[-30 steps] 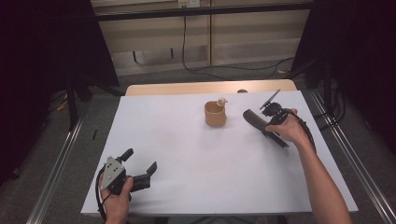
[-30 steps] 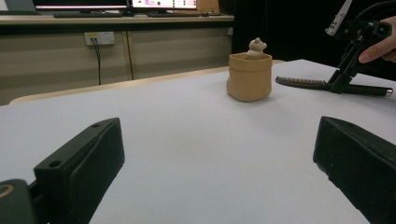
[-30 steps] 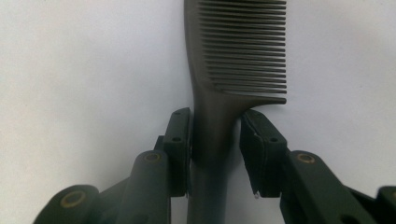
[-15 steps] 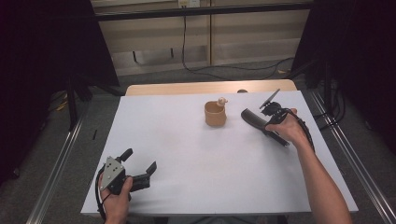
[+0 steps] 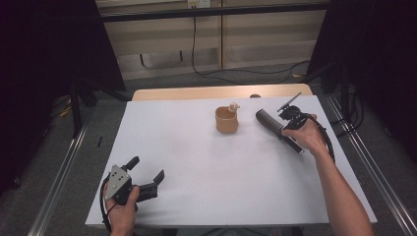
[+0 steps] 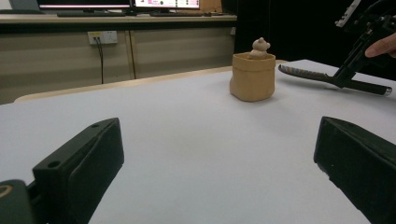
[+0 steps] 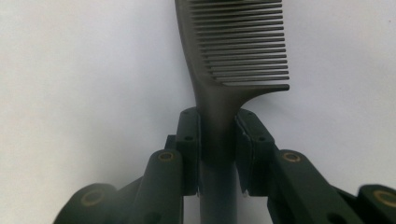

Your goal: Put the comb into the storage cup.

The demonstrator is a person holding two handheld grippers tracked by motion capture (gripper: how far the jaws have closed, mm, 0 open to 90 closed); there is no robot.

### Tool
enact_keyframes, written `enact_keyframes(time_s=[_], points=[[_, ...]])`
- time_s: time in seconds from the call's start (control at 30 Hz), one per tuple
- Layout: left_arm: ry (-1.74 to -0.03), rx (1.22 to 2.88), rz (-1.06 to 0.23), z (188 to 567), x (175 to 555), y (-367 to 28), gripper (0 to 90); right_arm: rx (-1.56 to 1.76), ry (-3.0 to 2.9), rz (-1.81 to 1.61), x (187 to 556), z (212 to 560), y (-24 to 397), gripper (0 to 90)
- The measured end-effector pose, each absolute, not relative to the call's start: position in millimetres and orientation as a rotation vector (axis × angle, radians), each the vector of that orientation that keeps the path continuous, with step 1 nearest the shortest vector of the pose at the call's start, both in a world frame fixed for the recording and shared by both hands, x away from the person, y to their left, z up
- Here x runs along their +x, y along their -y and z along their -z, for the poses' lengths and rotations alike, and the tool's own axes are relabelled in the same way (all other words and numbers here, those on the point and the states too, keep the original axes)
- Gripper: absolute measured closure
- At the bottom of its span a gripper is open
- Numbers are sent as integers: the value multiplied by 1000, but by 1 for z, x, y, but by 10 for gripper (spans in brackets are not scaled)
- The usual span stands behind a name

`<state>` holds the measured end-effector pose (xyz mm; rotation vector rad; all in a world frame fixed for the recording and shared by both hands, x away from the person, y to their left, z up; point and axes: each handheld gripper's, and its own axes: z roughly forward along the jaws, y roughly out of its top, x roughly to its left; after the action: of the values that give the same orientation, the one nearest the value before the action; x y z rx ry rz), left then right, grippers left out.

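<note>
A dark comb (image 5: 266, 120) lies on the white table (image 5: 196, 147) at the right, teeth end toward a tan pouch (image 5: 226, 121). My right gripper (image 5: 288, 129) has just been closing and is shut on the comb's handle. In the right gripper view the pads (image 7: 189, 140) press both sides of the comb (image 7: 238, 42) just below its teeth. A small pale figure (image 5: 234, 106) pokes out of the pouch. My left gripper (image 5: 146, 168) rests at the table's front left, open and holding nothing, with the pouch (image 6: 252, 77) and comb (image 6: 308, 73) far ahead of it.
A wooden tabletop edge (image 5: 196, 92) shows behind the white sheet. Metal rails (image 5: 59, 172) run along both sides on the floor. Cables (image 5: 236, 73) lie on the floor behind, before a wall panel with a socket.
The comb's head has shifted slightly toward the back left under the right hand. The left gripper has stayed where it was.
</note>
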<state>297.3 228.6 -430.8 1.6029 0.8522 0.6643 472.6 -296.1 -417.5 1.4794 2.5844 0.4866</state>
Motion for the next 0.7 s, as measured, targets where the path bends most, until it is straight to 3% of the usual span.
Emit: enact_keyframes(time_s=[0.7], points=[[-838, 1605, -654, 430, 293, -225, 17, 1491, -2434, -838, 448, 404, 312, 728]])
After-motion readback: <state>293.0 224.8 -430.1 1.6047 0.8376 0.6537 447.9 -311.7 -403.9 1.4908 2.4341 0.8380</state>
